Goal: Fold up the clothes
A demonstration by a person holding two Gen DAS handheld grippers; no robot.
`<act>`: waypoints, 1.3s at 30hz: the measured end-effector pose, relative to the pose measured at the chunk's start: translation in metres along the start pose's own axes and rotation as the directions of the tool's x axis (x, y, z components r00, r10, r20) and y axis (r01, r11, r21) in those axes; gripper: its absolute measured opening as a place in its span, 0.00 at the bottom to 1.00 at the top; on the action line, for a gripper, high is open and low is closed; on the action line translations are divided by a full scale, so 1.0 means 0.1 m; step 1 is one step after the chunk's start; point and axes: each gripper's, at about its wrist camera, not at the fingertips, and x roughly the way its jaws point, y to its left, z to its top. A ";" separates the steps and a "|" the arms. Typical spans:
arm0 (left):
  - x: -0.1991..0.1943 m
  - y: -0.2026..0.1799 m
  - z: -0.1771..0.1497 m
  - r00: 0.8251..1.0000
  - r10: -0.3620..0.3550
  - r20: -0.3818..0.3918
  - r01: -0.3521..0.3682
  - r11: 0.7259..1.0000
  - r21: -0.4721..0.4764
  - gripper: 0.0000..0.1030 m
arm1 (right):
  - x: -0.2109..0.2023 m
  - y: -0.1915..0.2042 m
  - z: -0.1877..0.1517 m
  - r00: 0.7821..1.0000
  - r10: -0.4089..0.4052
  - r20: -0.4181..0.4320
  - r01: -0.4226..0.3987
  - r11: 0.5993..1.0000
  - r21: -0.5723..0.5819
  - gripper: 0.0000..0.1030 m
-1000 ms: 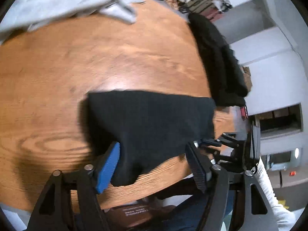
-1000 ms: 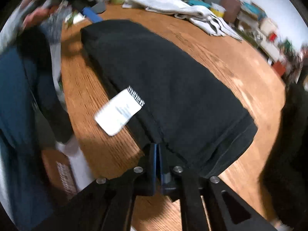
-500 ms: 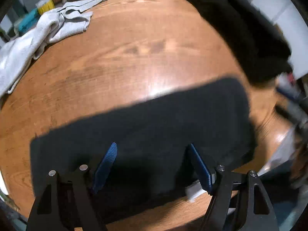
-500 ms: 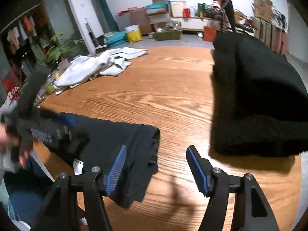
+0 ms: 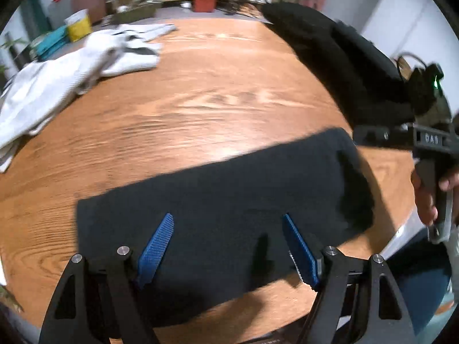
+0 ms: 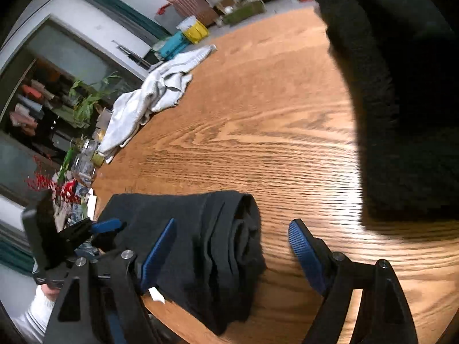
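Left wrist: wooden table (cluttered room)

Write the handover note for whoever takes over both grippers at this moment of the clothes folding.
Left gripper: open, empty, above the folded black garment.
Right gripper: fingers opening, nothing gripped, over that garment's end.
The black garment lies folded at the near edge of the round wooden table.
A thick black fleece bundle sits on the table beyond the right gripper.
Left to do: the crumpled white garment at the far side, unfolded.
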 end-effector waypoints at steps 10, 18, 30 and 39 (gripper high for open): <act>-0.06 0.42 -0.23 1.000 -0.021 0.006 0.021 1.000 0.004 0.76 | 0.40 0.33 -0.06 0.981 -0.173 -0.090 0.154 0.971 -0.182 0.35; -0.17 0.77 0.55 0.995 -0.084 0.059 0.076 0.988 0.132 0.76 | -0.07 0.46 -0.39 0.995 -0.036 -0.090 0.016 0.978 -0.209 0.63; 0.39 0.84 0.24 0.960 -0.155 -0.231 0.177 0.981 0.078 0.77 | 0.58 0.67 -0.58 0.915 -0.010 -0.402 -0.104 0.960 -0.261 0.53; -0.06 0.60 -0.47 0.913 -0.309 -0.264 0.328 0.944 0.027 0.77 | 0.30 0.65 0.10 0.962 -0.272 0.031 0.273 0.942 -0.193 0.75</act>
